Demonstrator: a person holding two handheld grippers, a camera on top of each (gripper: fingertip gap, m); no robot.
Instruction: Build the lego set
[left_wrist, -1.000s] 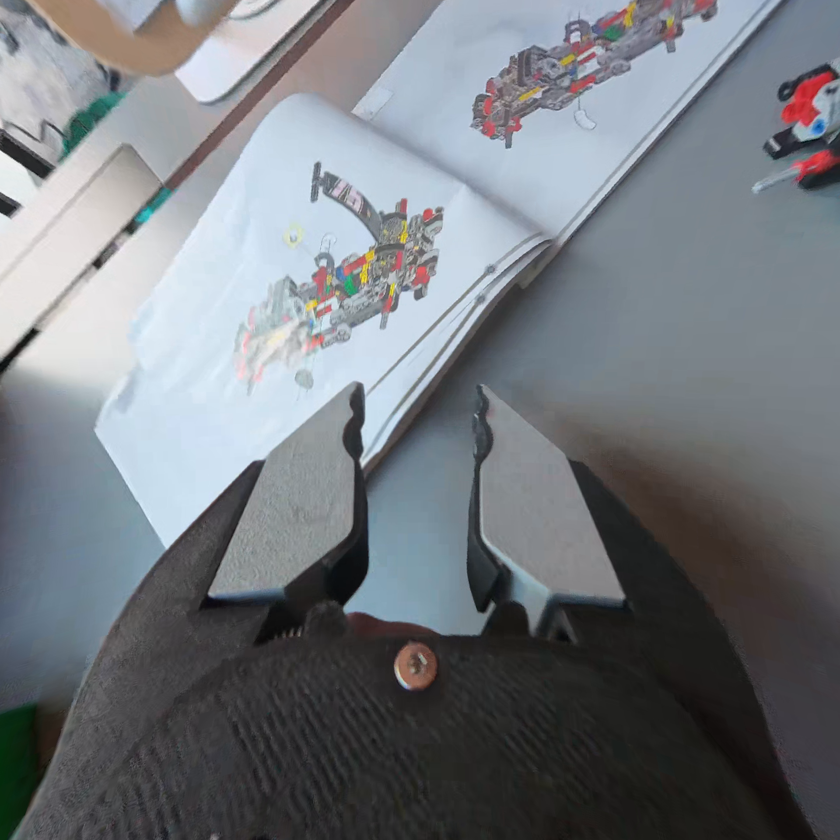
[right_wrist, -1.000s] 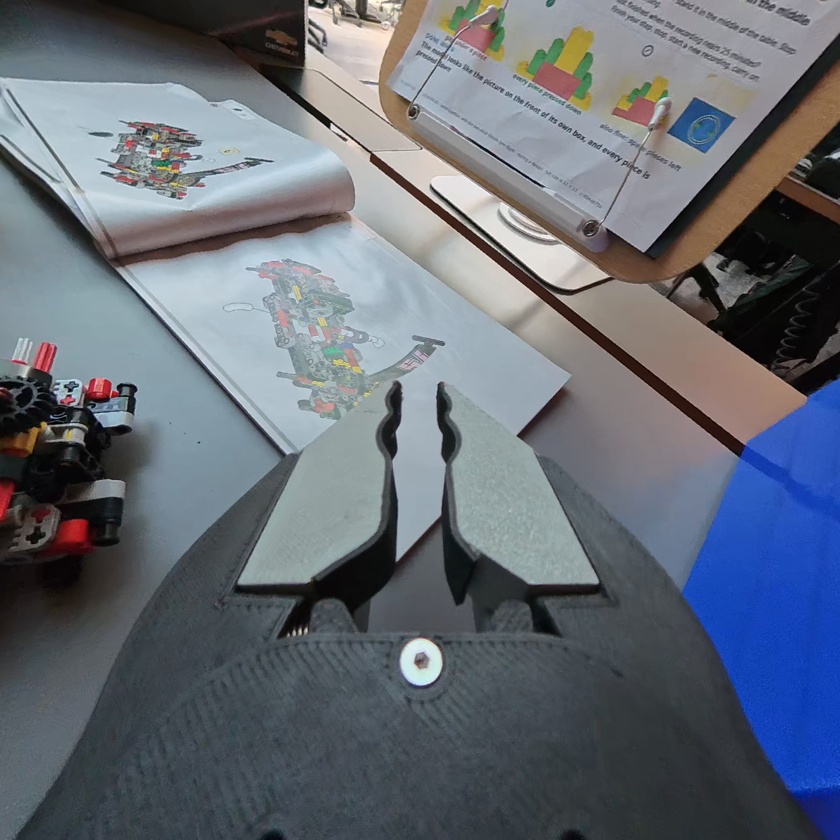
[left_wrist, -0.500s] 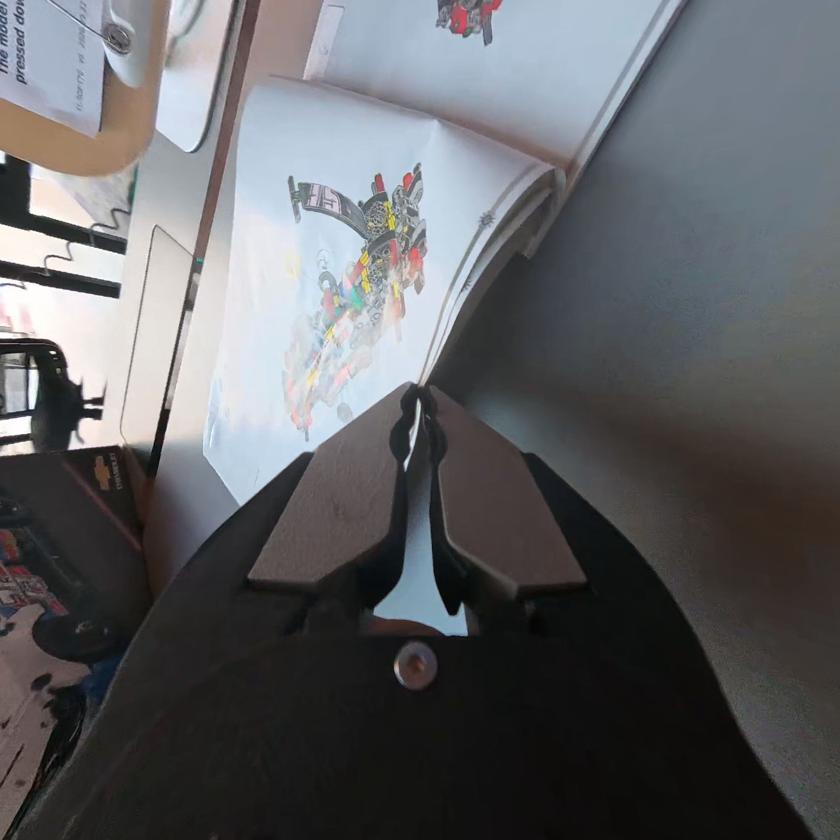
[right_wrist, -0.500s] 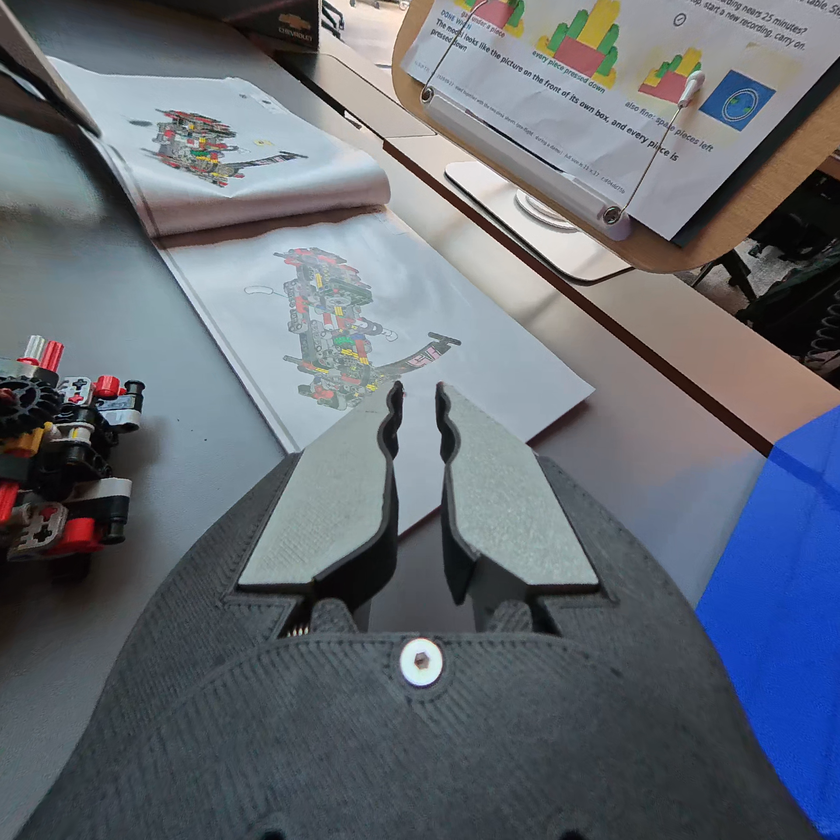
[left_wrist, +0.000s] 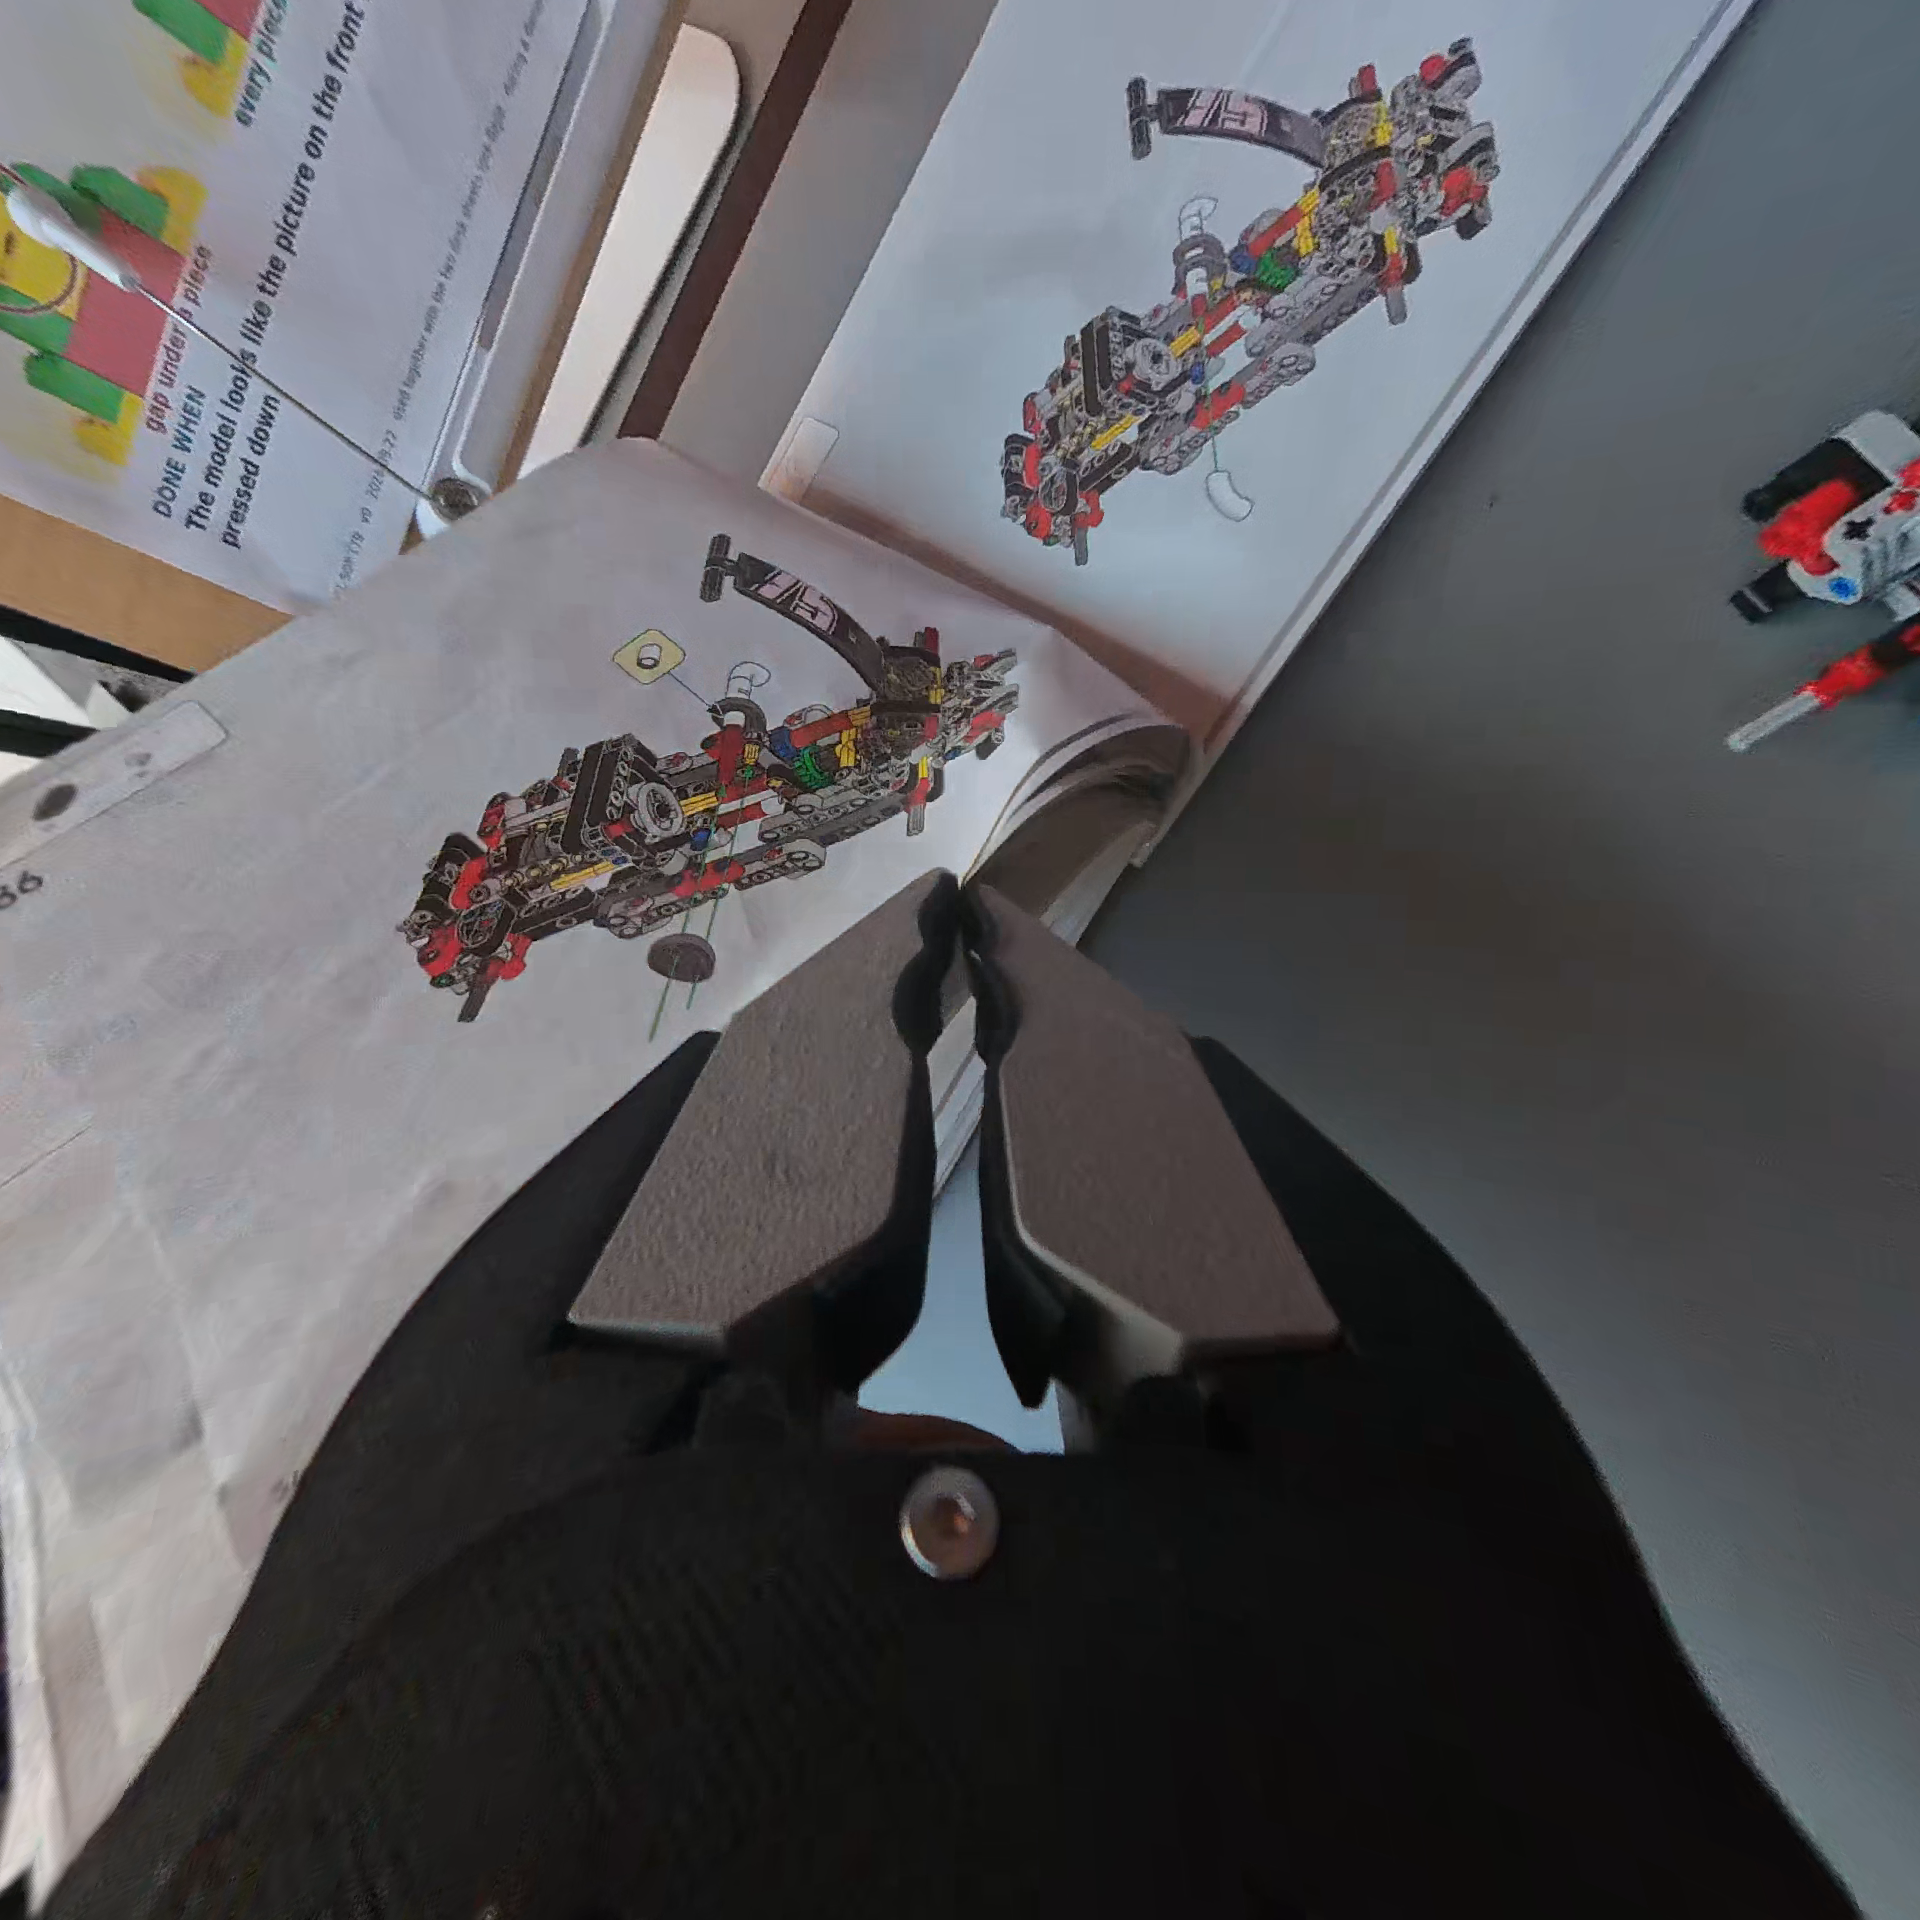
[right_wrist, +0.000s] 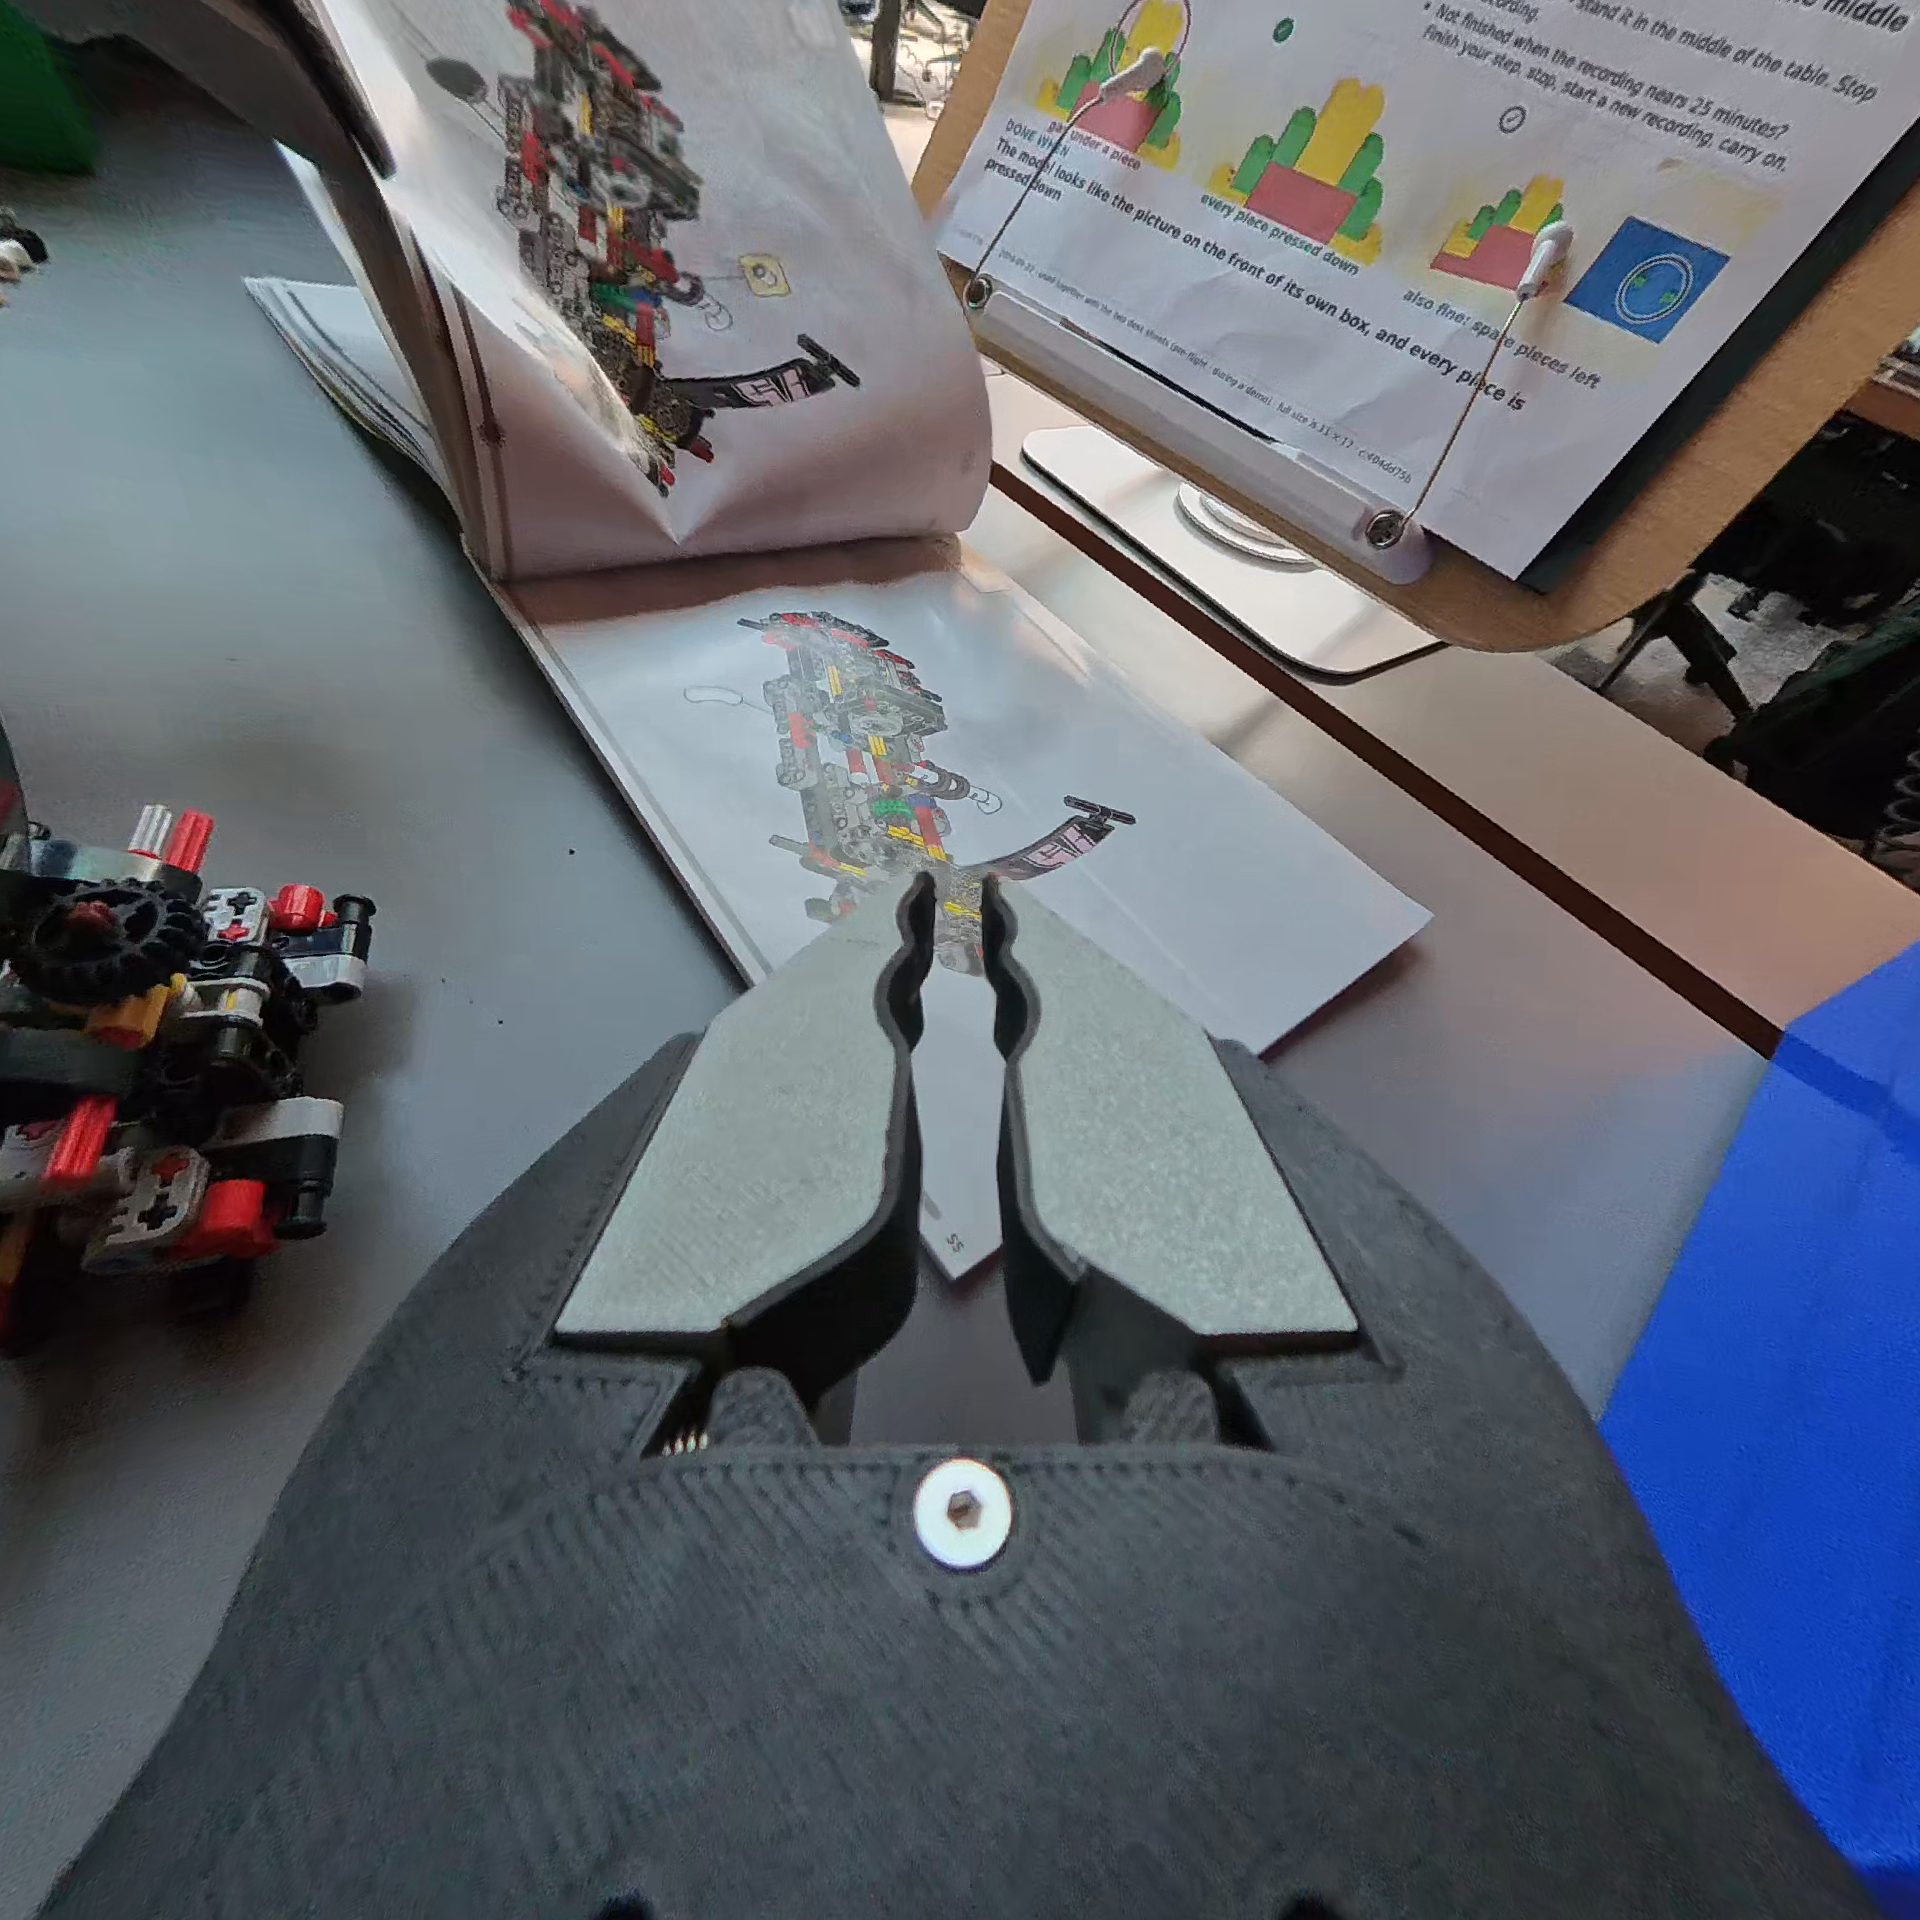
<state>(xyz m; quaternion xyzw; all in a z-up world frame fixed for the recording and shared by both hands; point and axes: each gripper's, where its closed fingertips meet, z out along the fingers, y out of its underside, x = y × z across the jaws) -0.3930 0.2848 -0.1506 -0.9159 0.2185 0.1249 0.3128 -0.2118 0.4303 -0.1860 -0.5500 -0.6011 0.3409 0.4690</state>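
**Pinching a booklet page while the other gripper waits above the open spread**

Holding one raised page (left_wrist: 312, 1039) of an open instruction booklet (right_wrist: 1195, 831) by its edge, the left gripper (left_wrist: 958, 904) has its two dark fingertips pressed together on the paper. The page arches up from the spine, and its printed drawing of a red, black and grey brick vehicle faces the left wrist camera. Seen from the right wrist view, the same page stands lifted and curled above the pages lying flat.

The right gripper (right_wrist: 954, 914) hovers over the flat right-hand page, its fingers a narrow slit apart with nothing between them. Printed artwork shows through the gap. It does not appear to touch the paper.

A partly built brick model (right_wrist: 156, 1039) in black, red and grey sits on the dark grey table (right_wrist: 260, 644), well apart from the booklet, to the left in the right wrist view. A wooden stand holding a printed sheet (right_wrist: 1403, 208) stands behind the booklet. A blue object (right_wrist: 1787, 1351) fills the right edge.

Judging from the arch, a thin page held like this wants a light, steady pull along its curve. Tugging sideways could crease or tear it at the spine.
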